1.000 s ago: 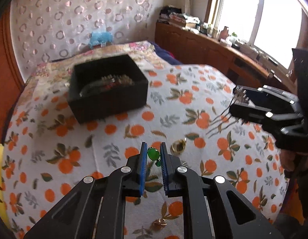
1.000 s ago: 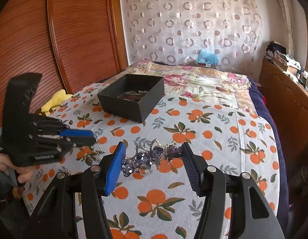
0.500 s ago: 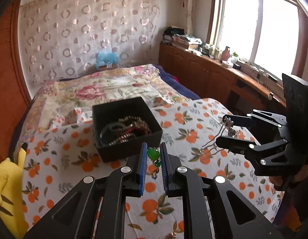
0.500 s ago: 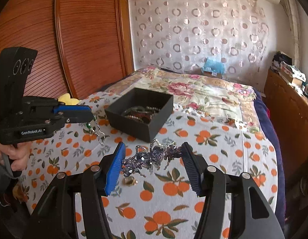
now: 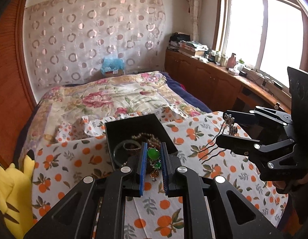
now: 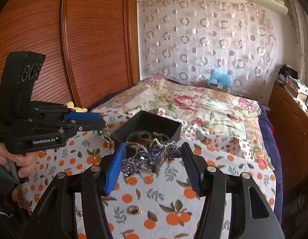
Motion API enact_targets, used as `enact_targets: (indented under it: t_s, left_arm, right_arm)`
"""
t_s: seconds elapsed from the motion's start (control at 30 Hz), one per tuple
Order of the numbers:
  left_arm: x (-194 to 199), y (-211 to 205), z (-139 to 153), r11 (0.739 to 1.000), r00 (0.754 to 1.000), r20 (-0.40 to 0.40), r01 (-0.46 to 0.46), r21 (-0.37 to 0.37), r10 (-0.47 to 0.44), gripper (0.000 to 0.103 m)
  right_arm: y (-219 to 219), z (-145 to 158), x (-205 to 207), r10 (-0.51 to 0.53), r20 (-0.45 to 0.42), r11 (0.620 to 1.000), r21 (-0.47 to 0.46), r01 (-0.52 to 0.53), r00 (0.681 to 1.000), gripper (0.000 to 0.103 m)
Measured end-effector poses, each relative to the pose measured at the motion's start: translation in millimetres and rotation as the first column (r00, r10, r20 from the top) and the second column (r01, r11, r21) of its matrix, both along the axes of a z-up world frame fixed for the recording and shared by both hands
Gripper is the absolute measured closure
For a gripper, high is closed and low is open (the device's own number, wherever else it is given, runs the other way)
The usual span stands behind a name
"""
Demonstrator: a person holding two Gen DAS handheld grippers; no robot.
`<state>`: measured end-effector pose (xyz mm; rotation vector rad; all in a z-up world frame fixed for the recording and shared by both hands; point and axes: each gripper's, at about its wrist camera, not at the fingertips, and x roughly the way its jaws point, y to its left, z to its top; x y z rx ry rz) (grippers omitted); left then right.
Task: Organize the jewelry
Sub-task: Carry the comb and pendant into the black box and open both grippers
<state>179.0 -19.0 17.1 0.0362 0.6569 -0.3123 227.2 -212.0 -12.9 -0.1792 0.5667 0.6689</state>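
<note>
Left gripper [image 5: 153,160] pinches a green earring [image 5: 153,155] above the black box [image 5: 134,127]; right gripper [image 6: 152,159] holds a purple hair comb [image 6: 152,156] beside it.

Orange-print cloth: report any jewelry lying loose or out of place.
A gold ring and a small gold piece lie loose on the orange-print cloth, outside the black box. The left gripper holds a green pendant; the right gripper holds a purple rhinestone hair comb.

Box [image 5: 134,127] contents half hidden
</note>
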Motion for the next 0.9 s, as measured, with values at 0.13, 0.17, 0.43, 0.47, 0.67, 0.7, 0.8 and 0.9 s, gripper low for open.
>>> enact_targets:
  t_s: [0.13,0.17,0.43,0.47,0.67,0.7,0.8,0.9]
  left_arm:
    - [7,3,3,1.0,1.0,0.005,-0.008,0.0,0.008,0.091]
    - [9,4,3,1.0,1.0,0.006,-0.011,-0.001,0.011,0.091]
    - [23,14,1,0.999,0.999,-0.002,-0.036,-0.003,0.036,0.091]
    - [25,15,0,0.999,0.999,-0.003,-0.039,-0.003,0.039,0.091]
    - [32,22,-4,0.998,0.998,-0.012,-0.057,-0.001,0.057,0.091]
    - [32,23,-4,0.998,0.998,-0.012,-0.059,-0.003,0.059,0.091]
    - [34,26,-5,0.998,0.998,-0.013,-0.065,-0.013,0.065,0.091]
    - [37,28,-5,0.998,0.998,-0.014,-0.067,-0.021,0.067,0.091]
  right_arm:
    - [6,10,7,0.012,0.016,1.0,0.006,-0.012,1.0,0.043]
    - [8,13,10,0.016,0.022,1.0,0.01,-0.016,1.0,0.043]
    - [25,22,30,0.037,0.037,0.999,0.031,-0.038,0.999,0.043]
    - [28,23,34,0.042,0.035,0.999,0.033,-0.043,0.999,0.043]
    - [46,20,53,0.067,0.016,0.998,0.021,-0.067,0.998,0.043]
    - [48,19,55,0.072,0.008,0.997,0.018,-0.072,0.997,0.043]
    - [54,13,60,0.081,-0.013,0.997,0.004,-0.081,0.997,0.043]
    - [59,5,63,0.083,-0.032,0.996,-0.015,-0.084,0.996,0.043]
